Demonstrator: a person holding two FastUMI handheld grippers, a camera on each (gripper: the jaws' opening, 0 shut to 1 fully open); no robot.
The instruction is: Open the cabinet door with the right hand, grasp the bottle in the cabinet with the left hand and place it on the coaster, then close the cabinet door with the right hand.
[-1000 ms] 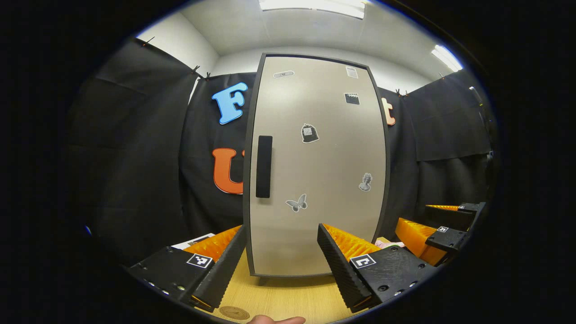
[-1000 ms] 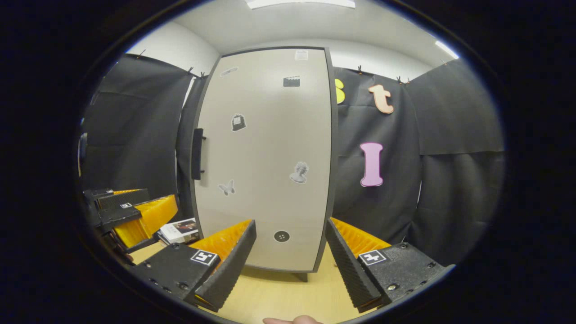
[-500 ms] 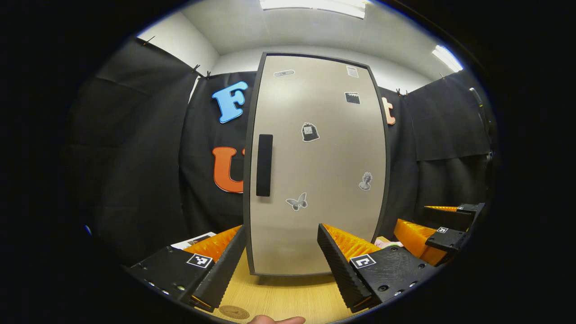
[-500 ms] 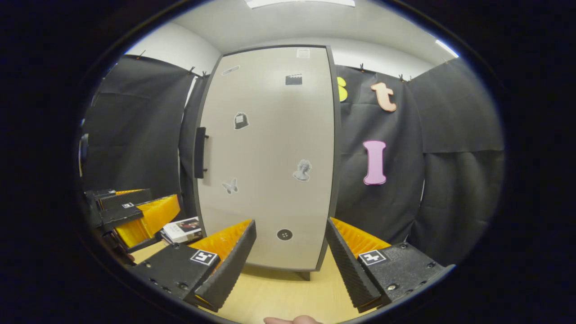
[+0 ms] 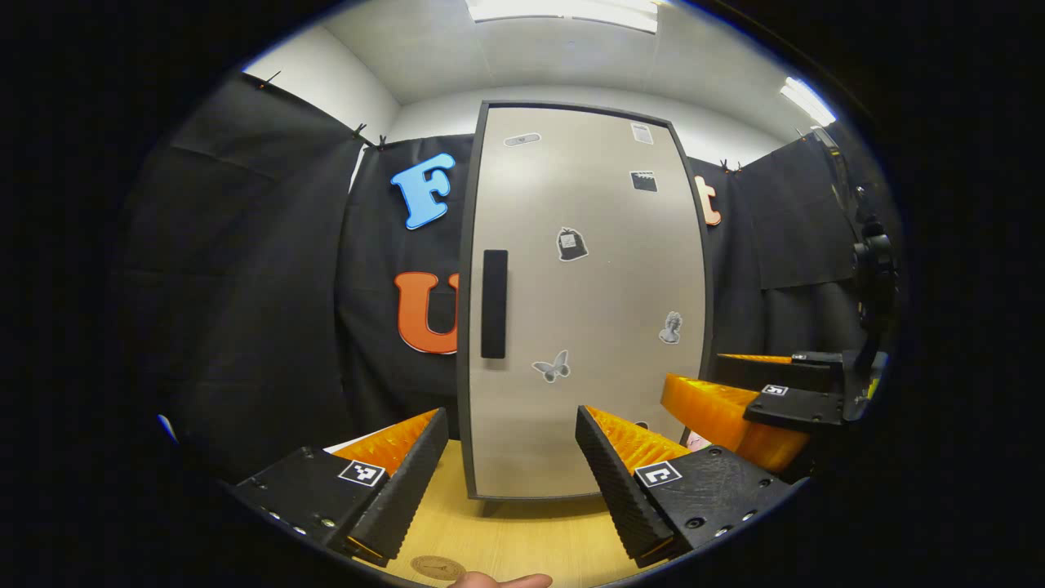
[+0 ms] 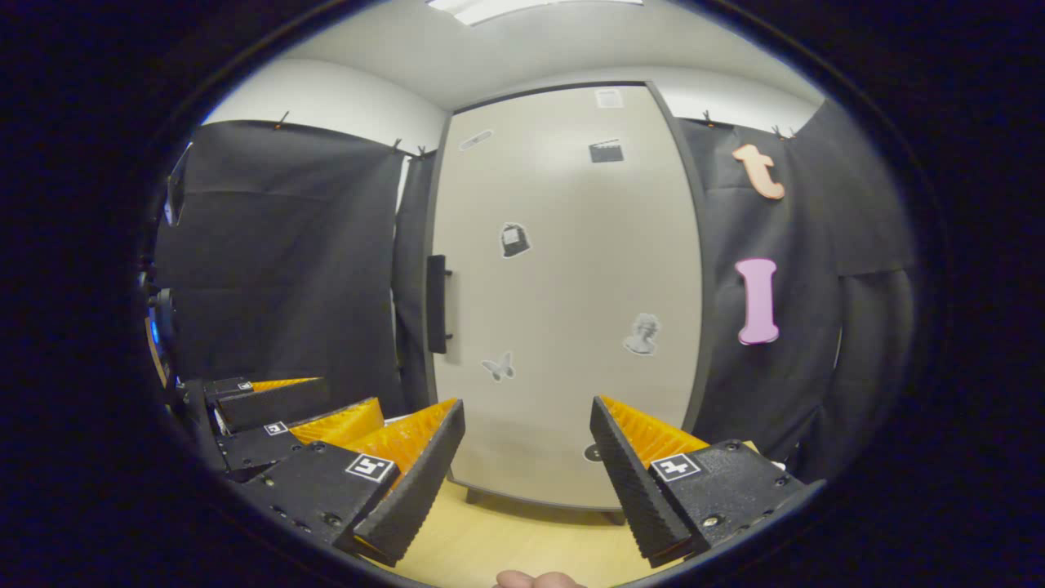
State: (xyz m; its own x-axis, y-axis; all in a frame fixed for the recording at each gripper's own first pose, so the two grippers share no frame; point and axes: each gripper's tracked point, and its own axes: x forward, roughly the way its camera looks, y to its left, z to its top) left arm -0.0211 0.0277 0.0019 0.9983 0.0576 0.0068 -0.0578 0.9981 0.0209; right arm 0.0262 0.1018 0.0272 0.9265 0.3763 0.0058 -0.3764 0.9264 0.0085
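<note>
The tall grey cabinet door (image 5: 588, 310) stands shut in front of me, with a black vertical handle (image 5: 494, 304) near its left edge. In the right gripper view the same door (image 6: 571, 286) and handle (image 6: 438, 304) appear. My left gripper (image 5: 510, 457) is open and empty, a short way from the door's foot. My right gripper (image 6: 526, 453) is open and empty too, facing the door's lower middle; it also shows as the right gripper (image 5: 759, 400) at the right of the left gripper view. A round brown coaster (image 5: 437, 567) lies on the wooden table (image 5: 522, 539). The bottle is hidden behind the door.
Black cloth walls surround the cabinet on both sides. The left gripper (image 6: 277, 412) sits low at the left of the right gripper view. A fingertip (image 5: 498, 581) shows at the bottom edge. Small stickers dot the door.
The right gripper has swung to the left and closer to the door; the handle now sits nearer the middle of its view. The left gripper shifted slightly.
</note>
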